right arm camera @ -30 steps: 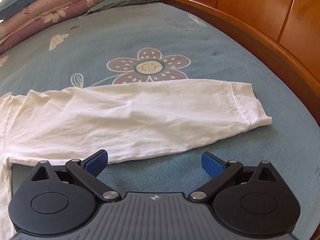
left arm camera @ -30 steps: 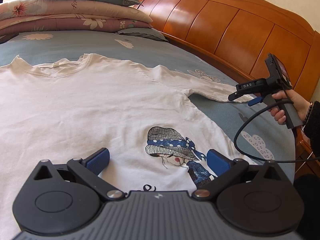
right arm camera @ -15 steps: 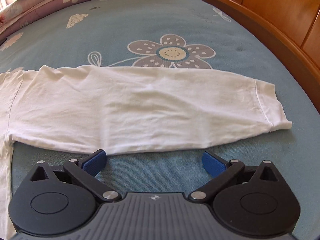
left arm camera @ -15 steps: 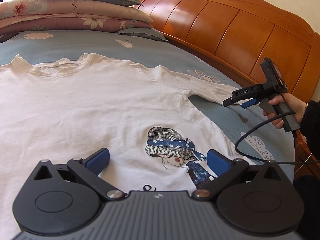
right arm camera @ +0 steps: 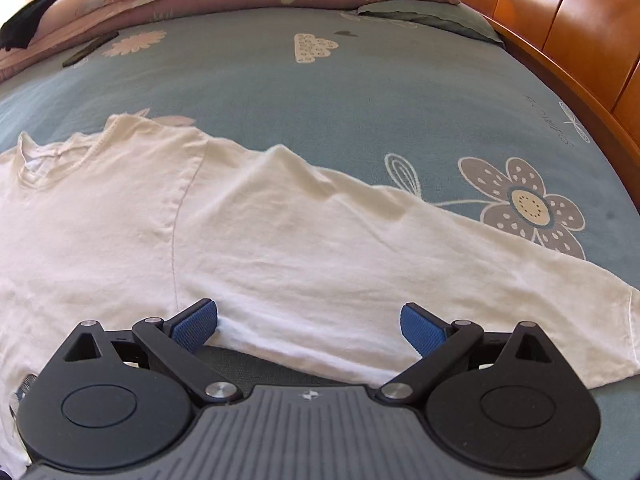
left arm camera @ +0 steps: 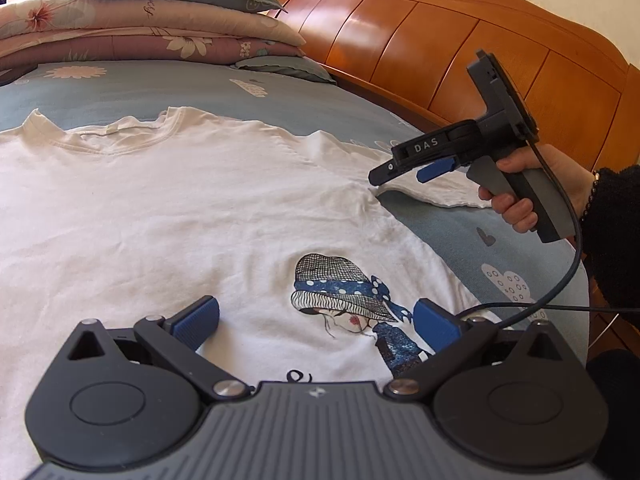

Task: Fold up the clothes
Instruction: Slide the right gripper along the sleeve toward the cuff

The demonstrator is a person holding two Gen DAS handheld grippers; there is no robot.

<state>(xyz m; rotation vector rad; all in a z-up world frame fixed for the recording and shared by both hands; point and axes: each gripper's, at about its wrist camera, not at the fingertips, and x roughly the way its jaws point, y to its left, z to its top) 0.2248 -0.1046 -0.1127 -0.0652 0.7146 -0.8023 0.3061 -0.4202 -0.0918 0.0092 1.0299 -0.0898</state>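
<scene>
Lay flat on the bed (right arm camera: 400, 80), front up: a white shirt (left arm camera: 160, 208) with a printed picture (left arm camera: 344, 292) low on its front, collar (left arm camera: 116, 136) toward the stacked bedding (left arm camera: 140, 28). Right sleeve (right arm camera: 360, 248) stretched out over the blue sheet, cuff toward the wooden headboard (left arm camera: 460, 56).

Hovered low over the hem with jaws spread wide, gripping nothing: left gripper (left arm camera: 316, 316). Likewise wide open and empty, poised at the near edge of the sleeve close to the armpit seam: right gripper (right arm camera: 310, 320), held in a hand (left arm camera: 532, 184).

Likely trouble from here: closing too shallow and catching one layer only, so the sleeve would twist on the lift. Pinching the sheet together with the cloth, dragging the whole shirt askew. Also a trailing cable (left arm camera: 560, 280) close above the hem, apt to snag or ruffle the smoothed front
</scene>
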